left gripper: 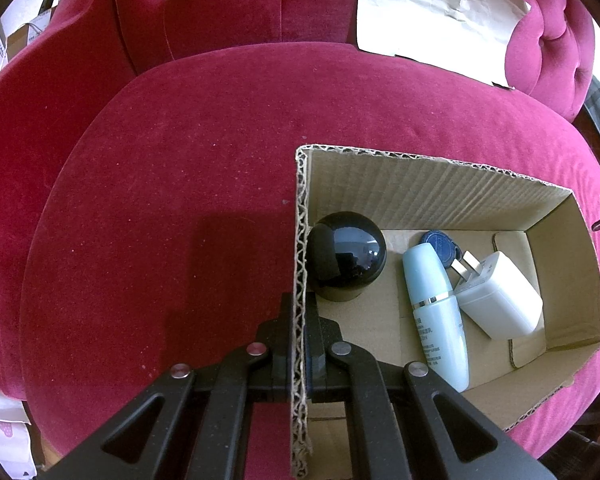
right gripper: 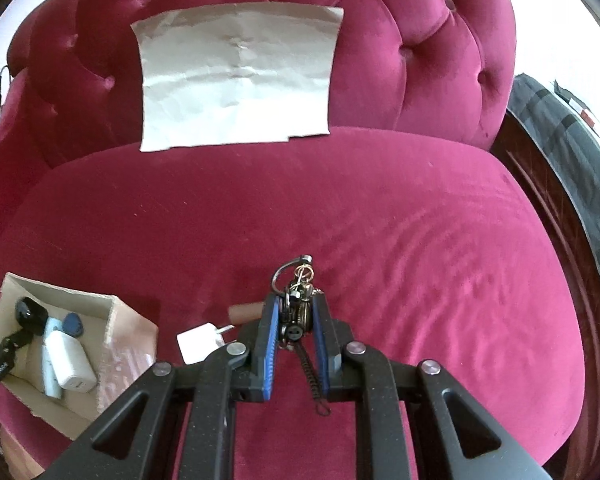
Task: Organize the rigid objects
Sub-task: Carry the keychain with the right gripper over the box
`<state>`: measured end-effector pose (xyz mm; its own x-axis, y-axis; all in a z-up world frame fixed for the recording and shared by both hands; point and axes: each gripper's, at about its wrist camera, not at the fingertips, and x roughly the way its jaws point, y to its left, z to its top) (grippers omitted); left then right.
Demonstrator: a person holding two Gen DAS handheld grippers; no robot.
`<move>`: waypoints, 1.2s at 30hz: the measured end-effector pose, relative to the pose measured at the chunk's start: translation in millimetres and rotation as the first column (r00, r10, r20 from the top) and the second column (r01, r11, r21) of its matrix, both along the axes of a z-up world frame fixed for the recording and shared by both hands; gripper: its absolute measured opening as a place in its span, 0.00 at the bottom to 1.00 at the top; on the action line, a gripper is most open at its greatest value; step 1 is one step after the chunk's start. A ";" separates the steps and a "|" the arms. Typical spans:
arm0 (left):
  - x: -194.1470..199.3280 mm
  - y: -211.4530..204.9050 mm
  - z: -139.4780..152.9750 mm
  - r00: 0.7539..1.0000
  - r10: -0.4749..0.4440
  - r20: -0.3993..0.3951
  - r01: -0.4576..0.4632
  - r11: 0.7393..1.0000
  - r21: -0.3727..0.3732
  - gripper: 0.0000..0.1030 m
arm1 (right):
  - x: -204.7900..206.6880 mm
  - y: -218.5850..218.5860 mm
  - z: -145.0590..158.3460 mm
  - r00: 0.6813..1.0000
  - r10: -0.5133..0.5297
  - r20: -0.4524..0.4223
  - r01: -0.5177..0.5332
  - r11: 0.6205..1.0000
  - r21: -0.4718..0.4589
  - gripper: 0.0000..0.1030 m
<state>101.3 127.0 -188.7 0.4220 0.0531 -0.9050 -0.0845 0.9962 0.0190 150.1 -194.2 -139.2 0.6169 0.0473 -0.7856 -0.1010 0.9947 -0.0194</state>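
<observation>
My left gripper (left gripper: 300, 344) is shut on the left wall of a cardboard box (left gripper: 301, 240) that sits on a red velvet seat. Inside the box are a black ball-shaped object (left gripper: 346, 262), a pale blue bottle (left gripper: 436, 316), a white charger plug (left gripper: 500, 296) and a blue tag (left gripper: 440, 242). My right gripper (right gripper: 296, 320) is shut on a bunch of keys with a ring and a black cord (right gripper: 298, 304), held above the seat. The box (right gripper: 116, 320) shows at the lower left of the right wrist view.
A second white plug (right gripper: 196, 340) and a brown cylinder (right gripper: 246, 312) lie on the seat (right gripper: 420, 240) left of my right gripper. A creased sheet of paper (right gripper: 236, 76) leans on the tufted backrest. A dark wooden edge (right gripper: 560, 208) borders the seat at right.
</observation>
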 end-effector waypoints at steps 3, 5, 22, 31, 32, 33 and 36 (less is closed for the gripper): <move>0.0 -0.1 0.0 1.000 -0.001 0.000 0.001 1.000 0.000 0.03 | -3.0 7.2 10.5 1.000 0.016 0.021 -0.016 1.000 0.011 0.16; 0.0 -0.1 0.0 1.000 -0.001 0.000 0.001 1.000 0.000 0.03 | -4.1 12.4 14.5 0.999 0.025 0.030 -0.025 1.000 0.010 0.16; -0.5 0.2 -0.3 1.000 0.001 0.001 -0.001 1.000 -0.002 0.03 | -17.2 63.8 44.9 0.990 0.116 0.078 -0.121 0.991 0.062 0.16; -0.6 0.3 -0.5 1.000 0.001 0.001 -0.001 1.000 -0.001 0.03 | -26.8 102.9 55.8 0.976 0.202 0.083 -0.208 0.976 0.060 0.16; -0.6 0.4 -0.5 1.000 0.001 0.001 -0.001 1.000 -0.001 0.03 | -28.4 107.6 56.8 0.974 0.212 0.083 -0.217 0.974 0.060 0.16; -0.9 -0.2 -0.6 1.000 0.002 0.001 -0.002 1.000 -0.001 0.03 | -29.8 113.3 57.4 0.971 0.225 0.080 -0.230 0.971 0.060 0.16; -0.8 -0.7 -0.8 1.000 0.002 0.001 -0.002 1.000 -0.001 0.03 | -32.8 128.3 57.5 0.964 0.257 0.072 -0.262 0.963 0.063 0.16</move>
<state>100.5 126.4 -189.5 0.4232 0.0532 -0.9045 -0.0866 0.9961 0.0181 117.3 -65.9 -81.7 0.6239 0.2669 -0.7345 -0.3569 0.9335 0.0361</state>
